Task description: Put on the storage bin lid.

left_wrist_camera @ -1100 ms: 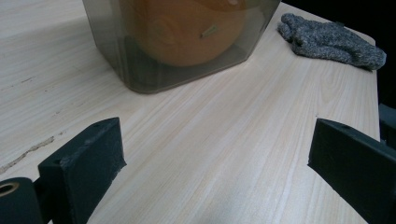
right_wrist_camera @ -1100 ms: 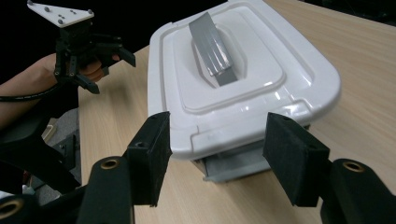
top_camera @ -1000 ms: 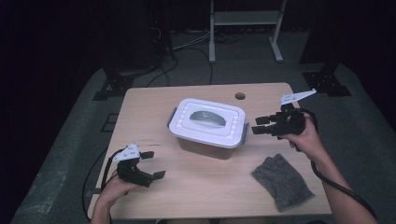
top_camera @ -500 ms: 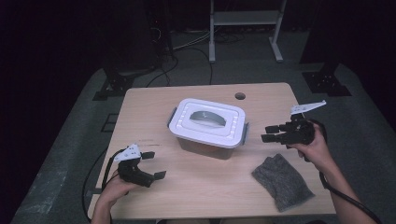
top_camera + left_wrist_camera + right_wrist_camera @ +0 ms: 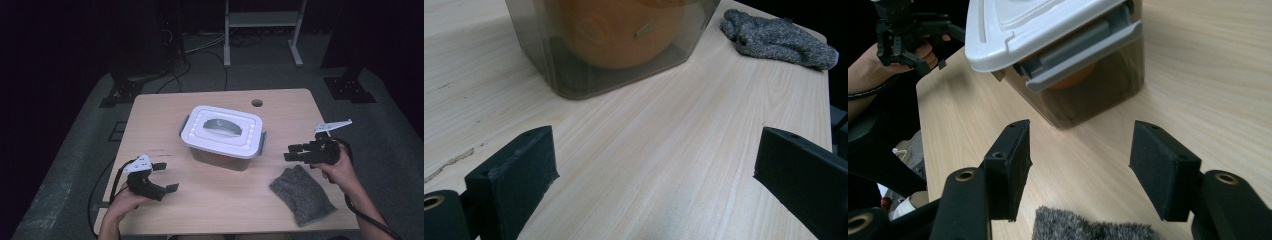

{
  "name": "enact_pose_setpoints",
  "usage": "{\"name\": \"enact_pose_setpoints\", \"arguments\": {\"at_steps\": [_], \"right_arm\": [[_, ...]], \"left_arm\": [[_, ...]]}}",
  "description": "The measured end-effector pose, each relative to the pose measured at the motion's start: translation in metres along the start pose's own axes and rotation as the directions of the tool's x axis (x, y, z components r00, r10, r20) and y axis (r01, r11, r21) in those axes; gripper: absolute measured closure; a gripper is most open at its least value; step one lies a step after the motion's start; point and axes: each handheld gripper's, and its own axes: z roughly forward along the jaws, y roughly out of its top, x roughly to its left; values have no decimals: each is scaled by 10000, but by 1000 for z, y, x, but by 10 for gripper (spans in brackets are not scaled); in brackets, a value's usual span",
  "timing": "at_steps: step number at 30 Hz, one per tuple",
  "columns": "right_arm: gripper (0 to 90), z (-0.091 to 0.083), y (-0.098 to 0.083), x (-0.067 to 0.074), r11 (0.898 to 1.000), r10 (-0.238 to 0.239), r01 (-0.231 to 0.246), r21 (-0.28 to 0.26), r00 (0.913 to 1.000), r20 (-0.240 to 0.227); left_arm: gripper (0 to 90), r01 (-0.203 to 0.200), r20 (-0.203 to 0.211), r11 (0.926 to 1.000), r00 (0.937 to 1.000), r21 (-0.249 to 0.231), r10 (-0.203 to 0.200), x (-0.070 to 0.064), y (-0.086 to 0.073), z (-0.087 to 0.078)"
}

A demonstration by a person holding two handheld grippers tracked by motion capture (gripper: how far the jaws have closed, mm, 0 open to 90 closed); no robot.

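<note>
A: Where is the translucent smoky plastic box with the white snap-on lid (image 5: 222,136) placed?

B: It is set near the middle of the pale wooden table (image 5: 165,115), slightly toward the far side. Bare wood is left all round it. A round orange object (image 5: 616,32) is seen through its wall in the left gripper view.

A: How is the right gripper (image 5: 296,153) held?

B: It is held to the right of the box, pointed left at the grey side latch (image 5: 1083,45), and kept apart from it. Its jaws are spread wide and nothing is gripped between them. In the right gripper view a strip of open table is left between the jaws and the box corner.

A: What is found near that hand?

B: A grey knitted cloth (image 5: 302,194) is laid on the near right part of the table, just below the right gripper and close to the near edge. Its fuzzy rim is seen at the bottom of the right gripper view (image 5: 1088,227).

A: And the left gripper (image 5: 165,176)?

B: It is kept at the near left corner, well apart from the box. Its jaws are parted widely and nothing is held. A broad stretch of clear wood is seen ahead of it up to the box.

A: Any marks toward the far edge?

B: A small round hole (image 5: 257,103) is cut in the table near the far edge, right of centre.
</note>
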Motion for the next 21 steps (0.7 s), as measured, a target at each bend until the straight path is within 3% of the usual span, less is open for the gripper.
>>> {"name": "enact_pose_setpoints", "arguments": {"at_steps": [21], "right_arm": [[398,-2,-32,-3,9989,461,-461,-50,9989,-26]], "left_arm": [[28,49,28,10000,10000,52,-50,0,-1,1]]}}
